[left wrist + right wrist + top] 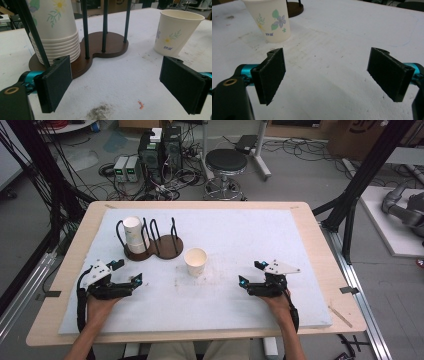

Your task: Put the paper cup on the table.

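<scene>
A single paper cup (pixel 195 261) with a flower print stands upright near the middle of the white mat (pixel 240 230); it shows as the cup (pixel 178 32) at the upper right and the cup (pixel 270 21) at the upper left. A stack of paper cups (pixel 134 235) sits upside down in a brown rack with black wire posts (pixel 167 245), seen close as the stack (pixel 55 32) on the rack (pixel 105 47). My left gripper (pixel 129 272) rests open at the mat's left, nothing between its jaws (pixel 113 86). My right gripper (pixel 251 273) is open and empty at the right (pixel 327 75).
The wooden table edge (pixel 320 250) frames the mat. Beyond the far edge stand a black stool (pixel 226 165), computer boxes (pixel 160 150) and loose cables on the floor. A dark smudge (pixel 98 112) marks the mat near my left jaws.
</scene>
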A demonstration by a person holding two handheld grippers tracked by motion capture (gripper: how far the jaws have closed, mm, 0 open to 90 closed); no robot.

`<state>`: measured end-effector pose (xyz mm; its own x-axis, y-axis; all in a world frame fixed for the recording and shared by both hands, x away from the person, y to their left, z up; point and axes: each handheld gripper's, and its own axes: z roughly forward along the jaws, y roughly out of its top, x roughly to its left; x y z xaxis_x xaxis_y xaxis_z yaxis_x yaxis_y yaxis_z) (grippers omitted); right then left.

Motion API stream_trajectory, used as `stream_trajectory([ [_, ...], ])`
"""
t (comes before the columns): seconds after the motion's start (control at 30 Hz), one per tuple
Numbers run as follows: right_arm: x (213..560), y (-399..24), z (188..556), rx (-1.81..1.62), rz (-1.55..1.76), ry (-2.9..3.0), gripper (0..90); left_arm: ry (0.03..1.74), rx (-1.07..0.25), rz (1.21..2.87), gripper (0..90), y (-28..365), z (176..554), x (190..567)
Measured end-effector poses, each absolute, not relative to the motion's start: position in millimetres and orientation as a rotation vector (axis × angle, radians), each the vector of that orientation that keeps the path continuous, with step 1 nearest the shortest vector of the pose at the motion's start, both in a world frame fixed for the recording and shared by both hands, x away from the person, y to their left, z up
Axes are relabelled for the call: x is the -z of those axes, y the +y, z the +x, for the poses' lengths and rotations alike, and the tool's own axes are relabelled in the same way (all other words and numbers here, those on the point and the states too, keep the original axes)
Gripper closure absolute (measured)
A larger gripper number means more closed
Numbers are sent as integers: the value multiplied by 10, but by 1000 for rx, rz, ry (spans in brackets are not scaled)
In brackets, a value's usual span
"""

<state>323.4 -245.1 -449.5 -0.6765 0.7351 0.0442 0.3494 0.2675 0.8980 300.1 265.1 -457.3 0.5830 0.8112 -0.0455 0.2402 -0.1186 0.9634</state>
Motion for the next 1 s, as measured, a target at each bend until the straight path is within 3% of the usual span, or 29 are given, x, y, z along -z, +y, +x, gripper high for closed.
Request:
stream_trajectory([
  [1.0, 4508, -2457, 3224, -1380, 978, 2145, 154, 886, -606, 1649, 107, 2669, 2972, 4577],
])
